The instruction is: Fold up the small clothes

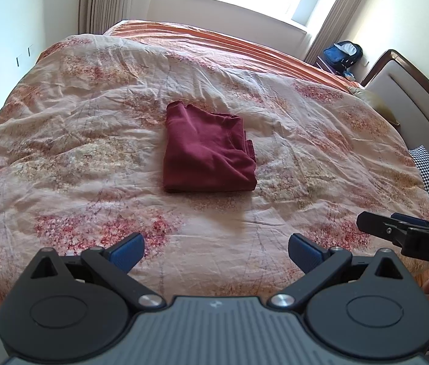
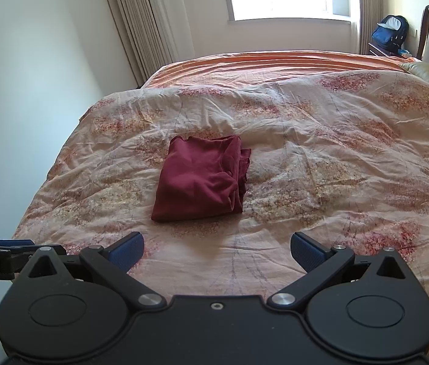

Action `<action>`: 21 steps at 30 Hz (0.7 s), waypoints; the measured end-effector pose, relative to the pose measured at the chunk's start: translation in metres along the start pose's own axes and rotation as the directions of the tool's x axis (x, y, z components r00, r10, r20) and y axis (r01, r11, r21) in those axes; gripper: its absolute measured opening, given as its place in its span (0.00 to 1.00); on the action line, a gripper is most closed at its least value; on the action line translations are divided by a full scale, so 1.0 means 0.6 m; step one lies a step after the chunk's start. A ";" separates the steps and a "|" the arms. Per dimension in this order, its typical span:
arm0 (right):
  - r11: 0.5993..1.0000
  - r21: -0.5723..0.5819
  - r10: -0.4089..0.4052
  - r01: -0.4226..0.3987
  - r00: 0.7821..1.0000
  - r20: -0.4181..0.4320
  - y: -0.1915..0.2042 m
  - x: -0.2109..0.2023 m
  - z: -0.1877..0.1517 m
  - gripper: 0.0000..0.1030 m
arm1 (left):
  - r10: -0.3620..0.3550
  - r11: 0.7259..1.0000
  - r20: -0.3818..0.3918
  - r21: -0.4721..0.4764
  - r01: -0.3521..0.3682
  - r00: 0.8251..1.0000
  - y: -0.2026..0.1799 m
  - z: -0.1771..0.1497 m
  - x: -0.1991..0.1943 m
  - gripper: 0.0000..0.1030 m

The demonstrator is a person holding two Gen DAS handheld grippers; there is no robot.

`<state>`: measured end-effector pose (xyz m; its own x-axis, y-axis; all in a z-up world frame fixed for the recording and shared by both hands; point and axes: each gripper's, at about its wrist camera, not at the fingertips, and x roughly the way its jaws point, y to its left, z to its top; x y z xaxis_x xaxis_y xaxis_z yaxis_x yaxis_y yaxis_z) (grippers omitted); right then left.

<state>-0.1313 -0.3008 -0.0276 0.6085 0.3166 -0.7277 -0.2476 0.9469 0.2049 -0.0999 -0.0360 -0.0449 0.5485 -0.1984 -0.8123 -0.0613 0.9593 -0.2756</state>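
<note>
The left gripper and the right gripper both stand spread wide, holding nothing, above the floral quilt. Ahead of both, well clear of the blue fingertips, the folded maroon garment lies on the quilt.

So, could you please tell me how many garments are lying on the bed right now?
1: a folded maroon garment in the middle of the floral quilt, ahead of both open tongs. Others could be hidden outside the views.
</note>
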 end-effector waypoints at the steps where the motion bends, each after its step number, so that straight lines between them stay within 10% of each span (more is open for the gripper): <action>1: 1.000 0.000 -0.001 0.001 1.000 0.000 0.000 0.000 0.000 0.99 | 0.000 1.000 0.001 0.002 0.000 1.000 0.000 0.000 0.000 0.99; 21: 1.000 -0.004 0.003 -0.003 1.000 0.002 -0.005 0.001 0.002 0.99 | 0.003 1.000 0.006 -0.006 -0.003 1.000 -0.012 0.001 0.003 0.99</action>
<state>-0.1296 -0.3034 -0.0278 0.6095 0.3195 -0.7255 -0.2528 0.9457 0.2042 -0.0980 -0.0433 -0.0443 0.5535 -0.1945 -0.8098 -0.0673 0.9587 -0.2763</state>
